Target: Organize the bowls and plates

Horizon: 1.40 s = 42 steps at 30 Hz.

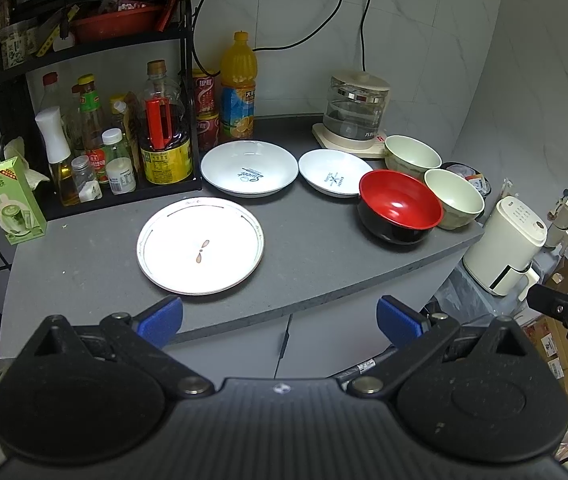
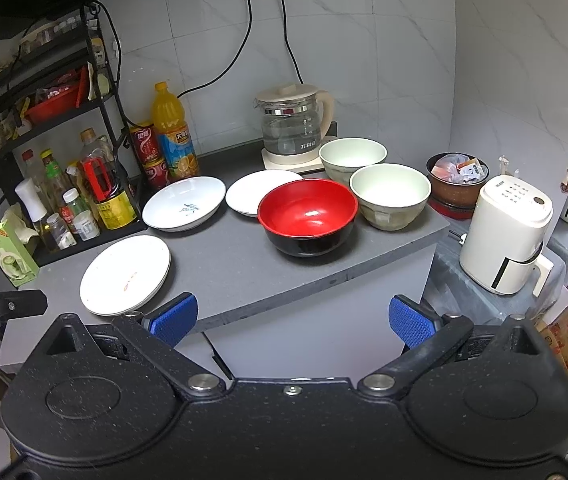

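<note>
On the grey counter (image 1: 307, 252) lie a flat white plate (image 1: 200, 245) near the front, a deep white plate (image 1: 249, 168) and a smaller white plate (image 1: 333, 172) behind it. A red and black bowl (image 1: 399, 206) and two cream bowls (image 1: 453, 196) (image 1: 411, 156) stand at the right end. In the right wrist view the same show: flat plate (image 2: 125, 274), deep plate (image 2: 183, 203), small plate (image 2: 258, 191), red bowl (image 2: 307, 216), cream bowls (image 2: 389, 194) (image 2: 352, 155). My left gripper (image 1: 280, 320) and right gripper (image 2: 293, 320) are open, empty, held before the counter's front edge.
A black rack of bottles (image 1: 96, 136) stands at the counter's left, with a green carton (image 1: 10, 200), an orange juice bottle (image 1: 238, 84) and a glass kettle (image 1: 355, 108) at the back. A white appliance (image 2: 505, 236) and a full bin (image 2: 457, 180) stand right of the counter.
</note>
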Available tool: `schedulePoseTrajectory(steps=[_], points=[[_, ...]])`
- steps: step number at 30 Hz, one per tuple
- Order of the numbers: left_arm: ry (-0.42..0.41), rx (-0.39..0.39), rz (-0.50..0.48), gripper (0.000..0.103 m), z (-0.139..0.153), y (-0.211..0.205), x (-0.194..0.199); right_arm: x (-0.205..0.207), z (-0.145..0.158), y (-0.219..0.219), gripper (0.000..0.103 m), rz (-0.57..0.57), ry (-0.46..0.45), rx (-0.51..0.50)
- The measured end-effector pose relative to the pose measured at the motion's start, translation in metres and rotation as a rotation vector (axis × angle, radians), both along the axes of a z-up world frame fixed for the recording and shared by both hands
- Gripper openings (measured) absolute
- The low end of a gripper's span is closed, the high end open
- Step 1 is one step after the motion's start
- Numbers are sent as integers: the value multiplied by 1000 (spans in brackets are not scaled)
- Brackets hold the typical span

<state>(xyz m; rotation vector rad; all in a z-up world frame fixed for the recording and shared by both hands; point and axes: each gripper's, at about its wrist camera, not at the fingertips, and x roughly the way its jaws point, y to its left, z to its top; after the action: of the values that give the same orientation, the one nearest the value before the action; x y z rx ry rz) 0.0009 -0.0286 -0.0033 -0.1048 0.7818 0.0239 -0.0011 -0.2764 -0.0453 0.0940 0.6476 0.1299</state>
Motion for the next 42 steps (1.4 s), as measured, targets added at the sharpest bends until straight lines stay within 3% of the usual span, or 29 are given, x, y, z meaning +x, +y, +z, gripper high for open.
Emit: schedulePoseTrajectory(steps=[25,42], points=[[25,-7,1,102,-3,5,17,21,-2,3,103,-11,39,0],[67,-22,-72,102,-13,0,89,74,-7,-3,103,-88,68,-10]])
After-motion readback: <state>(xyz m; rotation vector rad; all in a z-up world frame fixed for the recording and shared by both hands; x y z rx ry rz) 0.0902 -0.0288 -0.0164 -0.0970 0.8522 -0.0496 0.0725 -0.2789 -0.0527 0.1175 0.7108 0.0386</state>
